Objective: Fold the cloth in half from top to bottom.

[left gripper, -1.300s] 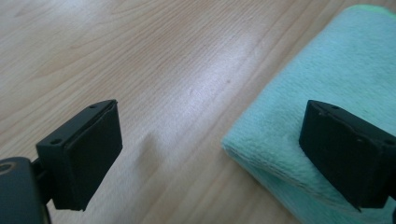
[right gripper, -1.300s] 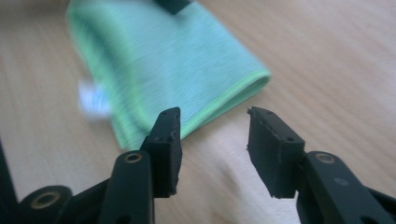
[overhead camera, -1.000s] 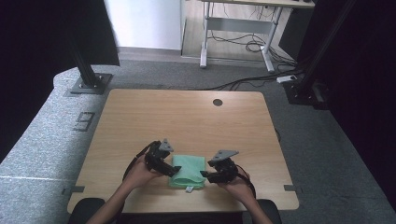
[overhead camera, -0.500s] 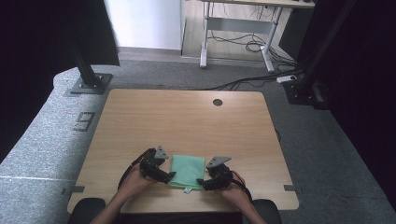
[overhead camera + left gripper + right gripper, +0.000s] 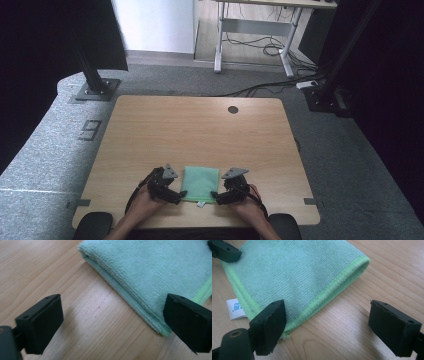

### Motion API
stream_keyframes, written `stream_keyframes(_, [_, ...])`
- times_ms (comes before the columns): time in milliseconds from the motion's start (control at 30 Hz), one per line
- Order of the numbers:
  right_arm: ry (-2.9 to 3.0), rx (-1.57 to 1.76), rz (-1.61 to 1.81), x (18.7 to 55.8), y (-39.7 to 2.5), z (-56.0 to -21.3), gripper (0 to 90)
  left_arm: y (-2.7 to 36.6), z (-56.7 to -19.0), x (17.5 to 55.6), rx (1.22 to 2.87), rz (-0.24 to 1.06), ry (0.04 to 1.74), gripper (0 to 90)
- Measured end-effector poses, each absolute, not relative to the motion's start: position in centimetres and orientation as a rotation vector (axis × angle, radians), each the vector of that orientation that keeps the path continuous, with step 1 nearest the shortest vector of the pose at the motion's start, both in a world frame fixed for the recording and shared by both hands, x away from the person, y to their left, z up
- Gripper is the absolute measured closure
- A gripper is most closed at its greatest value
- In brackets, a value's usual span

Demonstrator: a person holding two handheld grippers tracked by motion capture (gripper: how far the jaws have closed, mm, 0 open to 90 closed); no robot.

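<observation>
- At the table's [image 5: 150,130] near edge lies a folded green microfibre cloth [image 5: 200,184], white tag [image 5: 235,309] at its near edge.
- Left gripper [image 5: 176,194], jaws apart, sits at its near left corner.
- Right gripper [image 5: 218,196], jaws apart, sits at its near right corner.

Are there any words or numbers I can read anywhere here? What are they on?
"9": a big pale number on the grey floor mat, left of the table.
The white tag on the green cloth has small blue print, too blurred to read.
</observation>
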State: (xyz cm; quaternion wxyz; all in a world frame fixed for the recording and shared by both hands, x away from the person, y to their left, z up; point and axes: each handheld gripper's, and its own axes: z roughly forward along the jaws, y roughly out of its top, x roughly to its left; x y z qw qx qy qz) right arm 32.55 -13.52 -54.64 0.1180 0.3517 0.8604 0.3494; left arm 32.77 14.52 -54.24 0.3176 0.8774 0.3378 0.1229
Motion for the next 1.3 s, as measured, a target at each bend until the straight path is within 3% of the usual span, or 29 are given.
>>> stream_keyframes(133, [2.507,1.024,1.025,32.5,-13.5,-54.7,14.2,14.8,-54.7,33.2,2.28,0.282,0.914,0.0])
stream_keyframes(1300, [2.376,1.162,0.993,38.8,-14.4,-55.0,10.6,13.7,-54.9,39.8,2.221,0.335,1.0,0.0])
